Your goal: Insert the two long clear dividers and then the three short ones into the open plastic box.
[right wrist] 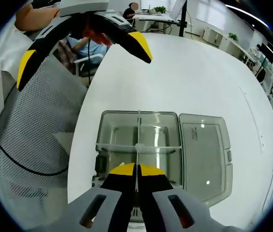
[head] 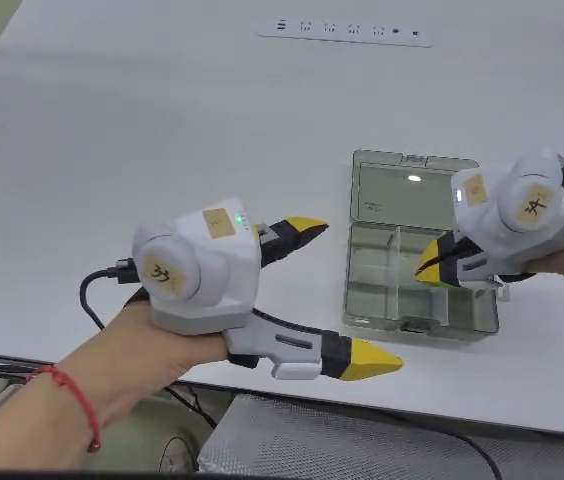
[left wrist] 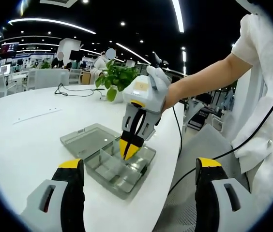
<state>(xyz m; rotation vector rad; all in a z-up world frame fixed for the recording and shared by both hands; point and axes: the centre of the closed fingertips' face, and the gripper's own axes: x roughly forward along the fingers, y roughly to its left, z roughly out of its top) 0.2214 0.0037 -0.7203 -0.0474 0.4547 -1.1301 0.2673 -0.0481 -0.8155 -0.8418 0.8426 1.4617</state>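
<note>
The white worktop (head: 162,150) carried the open plastic box (head: 462,322) close to its front edge, toward the right, with the lid (head: 402,190) folded back flat toward the far edge. The left gripper (head: 362,294) hung off the front edge beside the box's left end. Its jaws were spread wide and empty, pointing across toward the box. The right gripper (right wrist: 137,170) stood directly over the box's base, jaws clenched together on the near end of a thin clear divider (right wrist: 137,130). In the right gripper view that divider ran straight ahead from the claw, down the middle of the base. Its long axis lay parallel to the hinge side and so along the box's length. A second clear divider (right wrist: 117,147) crossed it at right angles about halfway along, reaching from the hinge side to the front wall. How deep the held piece sat could not be told, nor whether its far end had reached the end wall. The coming move probably turned on that alignment: with the strip in line with the jaws and square to the cross piece, a straight push down should seat it, while any twist of the wrist would likely bind it at the crossing. The right hand was plainly the nearer one, and the left was free to steady the box.
</note>
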